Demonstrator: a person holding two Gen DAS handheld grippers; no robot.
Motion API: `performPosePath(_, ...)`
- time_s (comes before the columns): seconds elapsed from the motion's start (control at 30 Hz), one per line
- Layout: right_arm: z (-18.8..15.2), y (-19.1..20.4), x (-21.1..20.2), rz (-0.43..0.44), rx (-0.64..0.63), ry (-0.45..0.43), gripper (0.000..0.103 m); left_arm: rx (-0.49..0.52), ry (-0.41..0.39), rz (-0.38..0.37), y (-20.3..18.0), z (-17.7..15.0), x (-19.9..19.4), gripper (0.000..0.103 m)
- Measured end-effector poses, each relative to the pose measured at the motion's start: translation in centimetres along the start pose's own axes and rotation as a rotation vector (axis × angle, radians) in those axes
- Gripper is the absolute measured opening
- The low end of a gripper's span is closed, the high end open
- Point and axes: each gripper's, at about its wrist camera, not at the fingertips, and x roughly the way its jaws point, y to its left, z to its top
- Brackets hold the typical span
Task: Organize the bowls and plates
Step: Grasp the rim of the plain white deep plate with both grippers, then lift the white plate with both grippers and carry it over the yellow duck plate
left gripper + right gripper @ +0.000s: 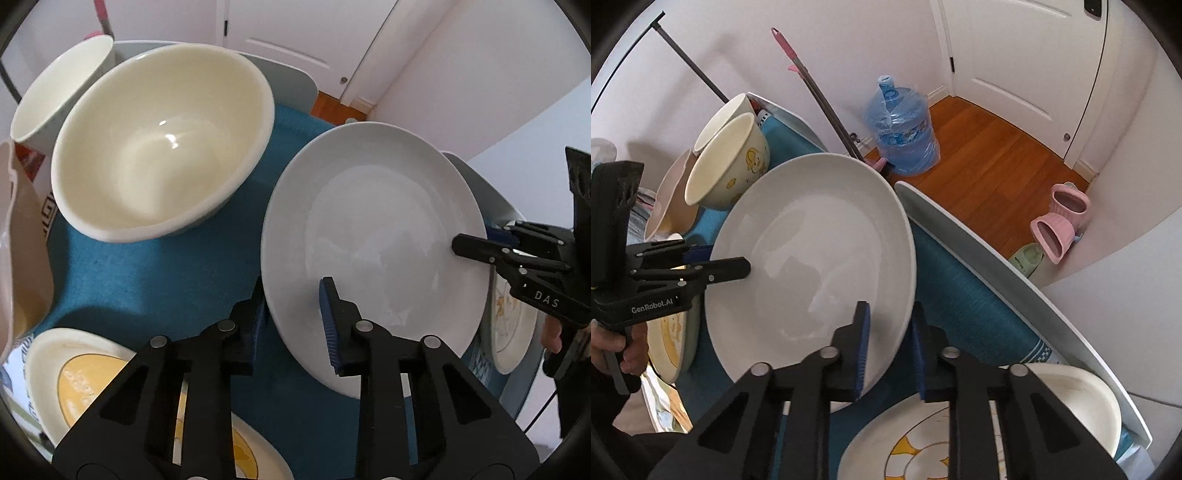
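We hold the white plate [373,243] tilted above the blue mat [155,280], the left gripper [295,325] clamped on one edge and the right gripper [890,350] clamped on the opposite edge; the cream bowl [162,147] sits just beside it; yellow-patterned plates [923,443] lie below.

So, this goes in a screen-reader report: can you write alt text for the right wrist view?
Both grippers clamp opposite rim edges of a white plate, the right gripper near, the left gripper at left. Cream bowls sit behind on a blue mat.
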Motion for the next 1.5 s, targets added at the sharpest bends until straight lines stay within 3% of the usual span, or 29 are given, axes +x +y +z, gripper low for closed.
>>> performPosePath(0.3, -0.2, 0.3, -0.1, -0.027, -0.031, -0.003, 0.017, 0.057, -0.023, 0.074, -1.7, 0.2, -0.1, 0.024)
performPosePath(0.5, -0.4, 0.4, -0.6, -0.027, -0.019, -0.012, 0.017, 0.084, -0.046, 0.084, -2.7, 0.4, -0.7, 0.024)
performPosePath(0.93, -0.2, 2.2, -3.6, -0.016, -0.037, -0.057, 0.017, 0.062, -0.098, 0.097, -1.9, -0.8, -6.2, 0.024)
performPosePath(1.23, -1.0, 8.0, -7.1, -0.036, -0.066, -0.093, 0.017, 0.066, -0.154, 0.070, 0.4, -4.0, -12.4, 0.024)
performPosePath(1.5, -3.9, 15.0, -6.9, -0.063, 0.042, -0.097, 0.017, 0.120, -0.104, 0.023, 5.5, -8.3, -14.4, 0.024)
